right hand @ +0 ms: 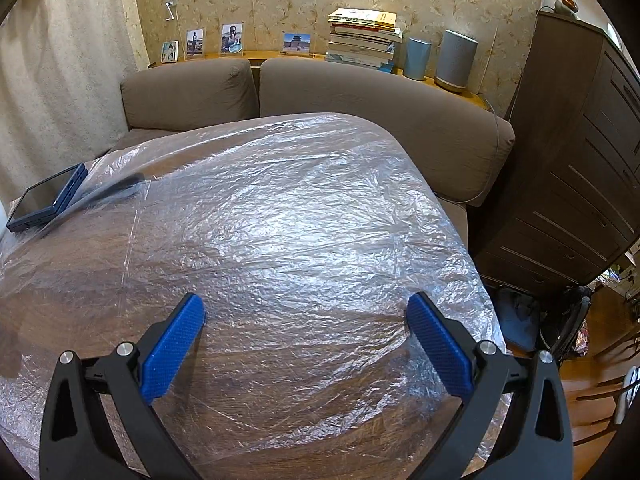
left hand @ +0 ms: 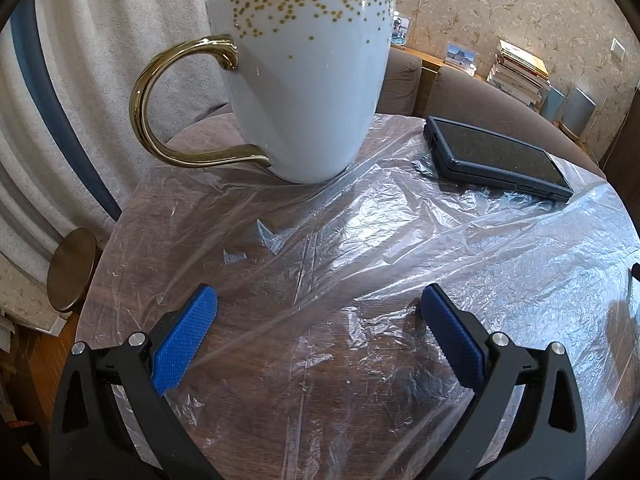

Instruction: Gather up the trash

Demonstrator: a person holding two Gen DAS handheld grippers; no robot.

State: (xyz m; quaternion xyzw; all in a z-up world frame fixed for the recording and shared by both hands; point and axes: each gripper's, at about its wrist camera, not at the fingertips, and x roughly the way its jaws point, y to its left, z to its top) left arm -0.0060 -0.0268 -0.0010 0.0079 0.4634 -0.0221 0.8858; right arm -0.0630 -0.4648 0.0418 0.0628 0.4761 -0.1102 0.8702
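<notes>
A crumpled clear plastic sheet point(left hand: 360, 248) covers the round wooden table and also shows in the right wrist view point(right hand: 304, 208). A white mug point(left hand: 304, 80) with gold dots and a gold handle stands on the sheet at the far side. A dark blue phone point(left hand: 496, 156) lies on the sheet to the mug's right; it also shows at the left edge of the right wrist view point(right hand: 48, 198). My left gripper point(left hand: 318, 300) is open and empty, just above the sheet, short of the mug. My right gripper point(right hand: 306, 308) is open and empty over the sheet.
A brown sofa point(right hand: 360, 100) stands behind the table. A shelf behind it holds a book stack point(right hand: 364, 38), photo frames and two speakers point(right hand: 456, 60). A dark wooden cabinet point(right hand: 580, 152) stands at the right. A round brass stool point(left hand: 72, 268) stands left of the table.
</notes>
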